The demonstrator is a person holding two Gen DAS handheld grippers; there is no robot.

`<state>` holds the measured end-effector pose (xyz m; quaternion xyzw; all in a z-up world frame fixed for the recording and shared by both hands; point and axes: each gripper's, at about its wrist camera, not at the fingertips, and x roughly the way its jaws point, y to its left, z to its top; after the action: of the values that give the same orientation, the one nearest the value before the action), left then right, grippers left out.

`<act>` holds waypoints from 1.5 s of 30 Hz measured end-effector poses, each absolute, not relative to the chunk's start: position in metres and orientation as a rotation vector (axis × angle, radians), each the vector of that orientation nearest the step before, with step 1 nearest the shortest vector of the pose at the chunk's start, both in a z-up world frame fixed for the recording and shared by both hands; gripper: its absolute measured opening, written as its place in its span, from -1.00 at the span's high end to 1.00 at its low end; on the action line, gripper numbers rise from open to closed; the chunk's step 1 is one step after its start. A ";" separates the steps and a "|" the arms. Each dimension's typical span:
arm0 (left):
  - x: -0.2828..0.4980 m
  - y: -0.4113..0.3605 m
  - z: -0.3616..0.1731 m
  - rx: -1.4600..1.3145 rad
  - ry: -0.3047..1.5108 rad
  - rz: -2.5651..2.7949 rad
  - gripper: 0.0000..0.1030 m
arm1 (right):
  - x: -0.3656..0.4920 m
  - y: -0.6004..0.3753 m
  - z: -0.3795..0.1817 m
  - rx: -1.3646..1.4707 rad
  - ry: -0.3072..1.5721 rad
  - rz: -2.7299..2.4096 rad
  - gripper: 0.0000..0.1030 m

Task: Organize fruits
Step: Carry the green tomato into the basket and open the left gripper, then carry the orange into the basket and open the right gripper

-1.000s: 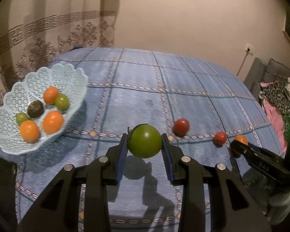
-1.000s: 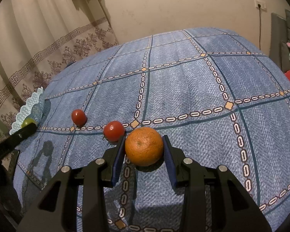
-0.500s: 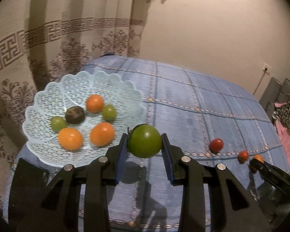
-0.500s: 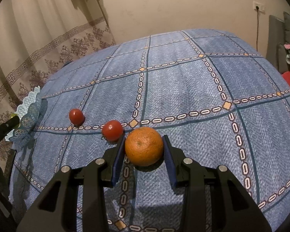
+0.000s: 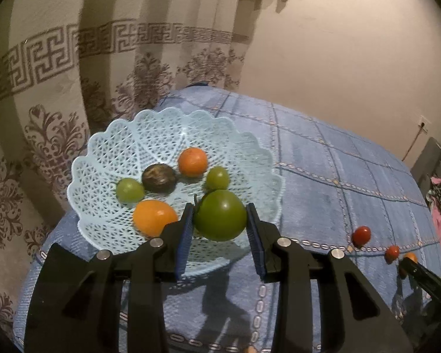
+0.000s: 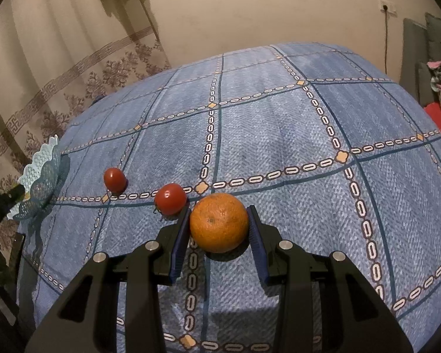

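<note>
left wrist view: green tomato [image 5: 220, 215] clamped between the left gripper [image 5: 219, 236] fingers, which are closed to the fruit's width, and now hanging over the near rim of the pale blue lattice basket [image 5: 108, 147]. a second ago the same fruit was out over the cloth with the basket off to the side; half a second ago it was at the basket's edge. judgement: carry is nearly done, release into the basket is the next step.

basket count, five fruit: two orange ones [image 5: 192, 161] [image 5: 154, 217], two small green ones [image 5: 217, 178] [image 5: 129, 189], one dark brown one [image 5: 158, 178].

right wrist view: orange [image 6: 219, 222] sits between the right gripper [image 6: 219, 235] fingers, pads at its sides, its shadow close under it on the blue checked tablecloth [image 6: 279, 117]; whether it is lifted or resting i cannot tell. grip and position match the earlier frames.

loose on the cloth: two red tomatoes [image 6: 170, 198] [image 6: 114, 179], one just beside the left pad, the other nearer the basket. judgement: three fruit, orange included, are not yet in.
</note>
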<state>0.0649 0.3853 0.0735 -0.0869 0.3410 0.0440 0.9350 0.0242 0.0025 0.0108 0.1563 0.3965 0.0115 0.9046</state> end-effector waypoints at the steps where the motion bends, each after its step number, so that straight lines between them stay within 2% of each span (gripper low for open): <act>1: 0.064 0.387 0.073 -0.185 0.692 0.096 -0.13 | 0.024 0.002 0.012 0.326 0.818 0.022 0.25; 15: 0.056 0.399 0.069 -0.183 0.659 0.142 -0.20 | 0.040 0.057 0.055 0.241 0.752 0.124 0.25; 17: 0.056 0.399 0.069 -0.175 0.655 0.165 -0.39 | 0.045 0.072 0.061 0.222 0.747 0.157 0.25; 18: 0.055 0.399 0.070 -0.168 0.647 0.179 -0.41 | 0.049 0.082 0.064 0.212 0.743 0.179 0.25; 30: 0.050 0.400 0.076 -0.164 0.631 0.186 -0.42 | 0.094 0.198 0.109 0.150 0.716 0.449 0.25; 45: 0.054 0.408 0.072 -0.173 0.639 0.221 -0.43 | 0.135 0.270 0.106 0.150 0.779 0.563 0.24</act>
<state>0.0538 0.4085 0.0719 -0.0847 0.3130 0.1083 0.9397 0.1346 0.2703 0.1065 0.0719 0.3743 0.2705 0.8840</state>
